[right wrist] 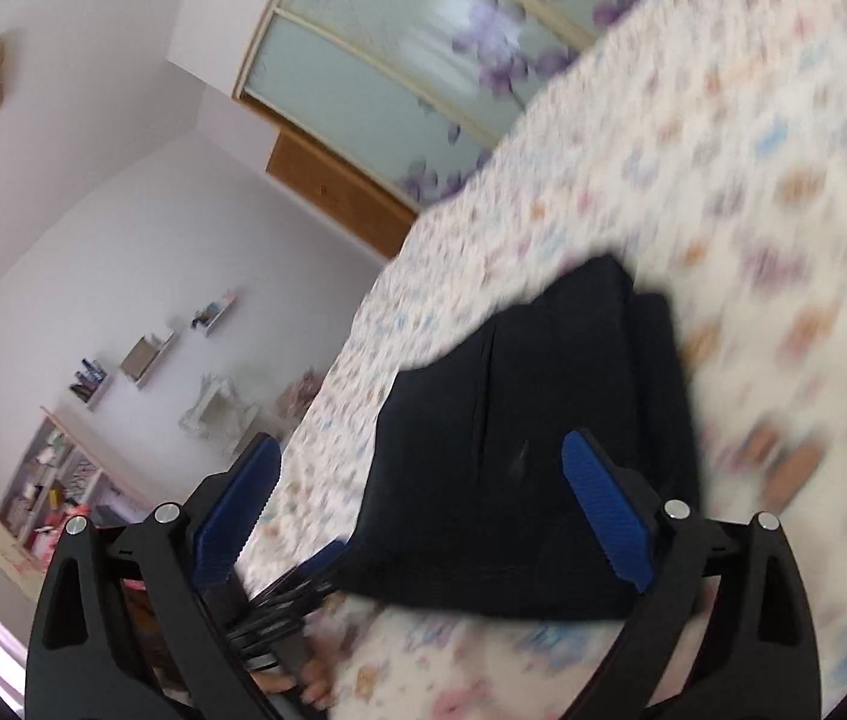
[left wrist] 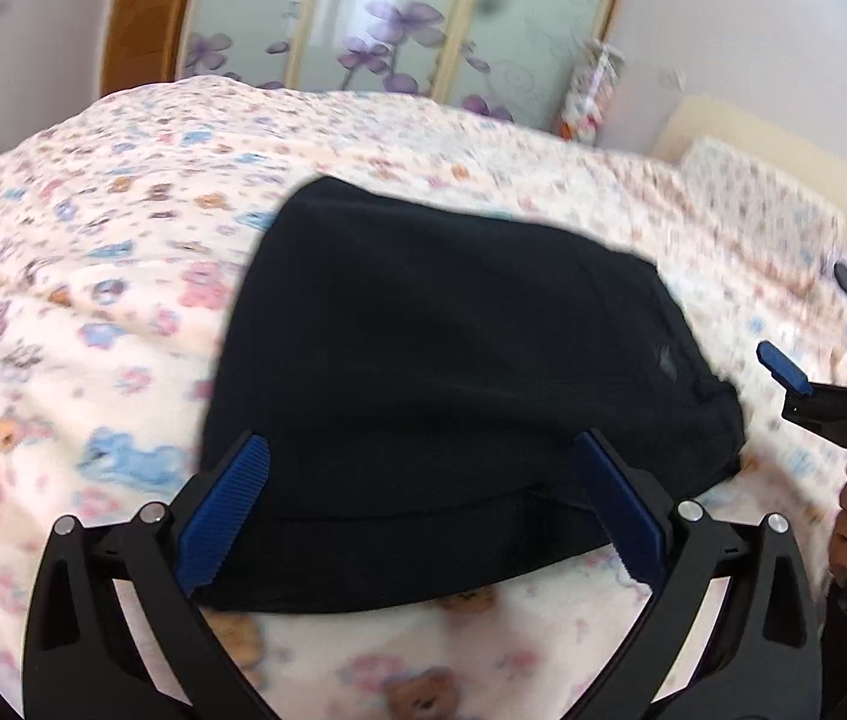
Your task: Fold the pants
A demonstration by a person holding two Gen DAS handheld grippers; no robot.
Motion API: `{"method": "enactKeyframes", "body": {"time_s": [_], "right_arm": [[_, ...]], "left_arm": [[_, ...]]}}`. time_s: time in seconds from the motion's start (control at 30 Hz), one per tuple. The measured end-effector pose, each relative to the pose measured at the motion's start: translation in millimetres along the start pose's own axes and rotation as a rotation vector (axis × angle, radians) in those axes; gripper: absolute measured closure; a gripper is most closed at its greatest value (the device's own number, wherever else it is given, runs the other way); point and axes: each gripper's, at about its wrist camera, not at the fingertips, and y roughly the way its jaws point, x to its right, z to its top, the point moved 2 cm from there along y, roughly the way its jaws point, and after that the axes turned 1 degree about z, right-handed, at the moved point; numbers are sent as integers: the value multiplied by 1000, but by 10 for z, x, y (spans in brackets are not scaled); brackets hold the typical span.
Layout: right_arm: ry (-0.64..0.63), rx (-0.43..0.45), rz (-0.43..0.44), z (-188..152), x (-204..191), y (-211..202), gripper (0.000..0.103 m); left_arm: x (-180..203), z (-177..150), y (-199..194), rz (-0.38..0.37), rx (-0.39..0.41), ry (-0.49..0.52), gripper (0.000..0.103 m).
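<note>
The folded black fabric pants (left wrist: 453,372) are laid flat on the cartoon-printed cream bedspread (left wrist: 93,276). The left gripper (left wrist: 423,510) is held above their near edge, jaws wide apart, nothing clamped. The right gripper (right wrist: 423,504) is likewise spread and empty.

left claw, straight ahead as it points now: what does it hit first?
Most likely the folded black pants. The left claw stands open, angled down at the bed, with the near edge of the pants already lying between its fingers. Depth is unclear; it may be above the fabric.
</note>
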Motion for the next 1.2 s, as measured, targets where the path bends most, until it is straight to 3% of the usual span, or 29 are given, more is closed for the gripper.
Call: {"method": "enactKeyframes", "body": {"time_s": [0.17, 0.33, 0.4, 0.43, 0.47, 0.5, 0.53, 0.63, 0.7, 0.73, 0.8, 0.93, 1.1, 1.2], "right_arm": [[-51, -64, 20, 265, -133, 319, 5], [19, -170, 47, 495, -89, 910, 5], [65, -186, -5, 564, 65, 1111, 5], [88, -197, -95, 583, 244, 1212, 7], [127, -227, -129, 573, 442, 1309, 9], [171, -249, -116, 533, 594, 1363, 13], [213, -231, -103, 512, 744, 1352, 22], [234, -220, -67, 510, 767, 1253, 22], [209, -229, -57, 495, 675, 1133, 17], [186, -229, -43, 490, 602, 1018, 7], [122, -222, -16, 511, 490, 812, 5], [49, -258, -22, 557, 477, 465, 1], [102, -344, -64, 350, 786, 509, 1], [87, -343, -82, 270, 854, 599, 1]], "left_arm": [[17, 186, -111, -54, 52, -19, 2], [218, 279, 48, -68, 33, 14, 2], [222, 228, 208, -35, -21, 11, 2], [185, 150, 341, 0, -77, -1, 2], [140, 80, 426, 12, -107, 1, 2], [142, 34, 452, 13, -105, 19, 2], [160, 12, 428, 16, -81, 36, 2], [144, 12, 417, 15, -80, 29, 2], [75, 29, 341, -17, -67, -9, 2], [7, 50, 253, -41, -55, -49, 2], [-120, 99, 139, -69, -42, -91, 2], [-405, 230, -50, -2, -47, -133, 2], [-751, 304, -112, 23, -86, -234, 2], [-835, 311, -82, 46, -107, -246, 2]]}}
